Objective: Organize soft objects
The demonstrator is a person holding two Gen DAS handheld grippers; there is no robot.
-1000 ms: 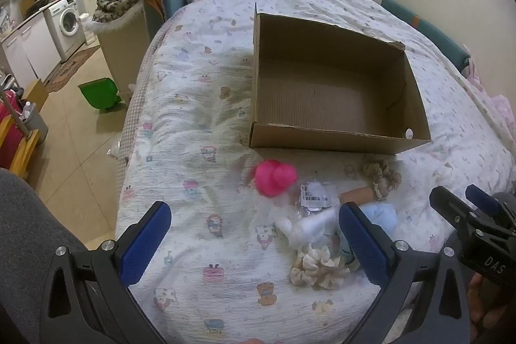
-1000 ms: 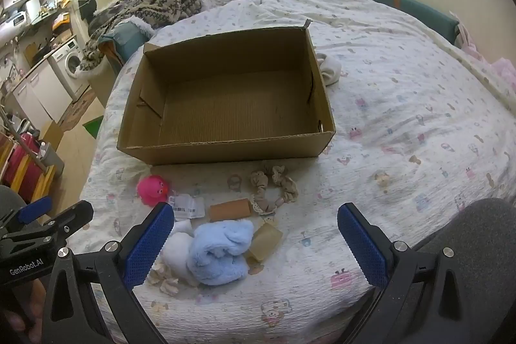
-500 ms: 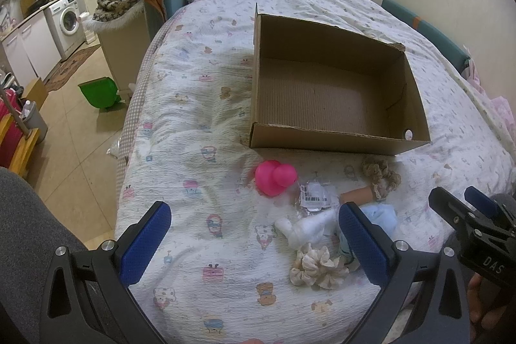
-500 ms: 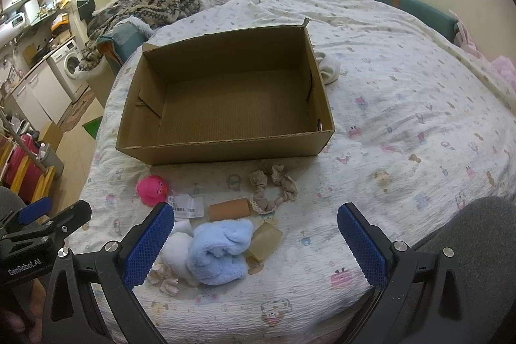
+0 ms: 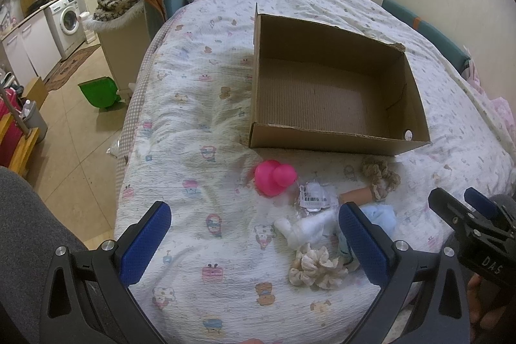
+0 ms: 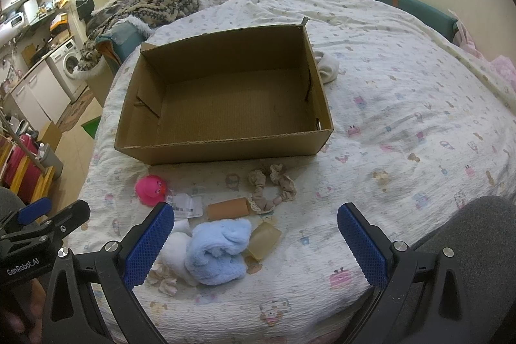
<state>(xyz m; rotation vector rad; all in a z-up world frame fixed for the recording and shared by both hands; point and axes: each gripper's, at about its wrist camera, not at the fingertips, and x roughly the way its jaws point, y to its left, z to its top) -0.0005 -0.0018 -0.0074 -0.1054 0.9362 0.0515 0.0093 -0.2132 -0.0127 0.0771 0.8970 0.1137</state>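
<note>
Soft objects lie in a loose cluster on the bed (image 6: 403,105), just in front of one open cardboard box (image 6: 225,144) whose floor is bare. The left tongs (image 5: 254,234) and the right tongs (image 6: 254,234) are each spread wide, holding and touching nothing, and hover above the near edge of the bed. Counted in the cluster: one pink rubber duck (image 6: 150,190), two scrunchies, one beige (image 6: 272,187) and one cream (image 5: 317,268), one light blue fleece bundle (image 6: 217,250), one white rolled piece (image 5: 306,229) touching the blue one, one orange-brown roll (image 6: 228,208), one tan block (image 6: 263,239) and one clear packet with a barcode label (image 6: 185,204). A single white bundle (image 6: 327,68) sits apart, against the box's far right side. A grey sleeve (image 6: 477,234) fills the right view's lower corner.
</note>
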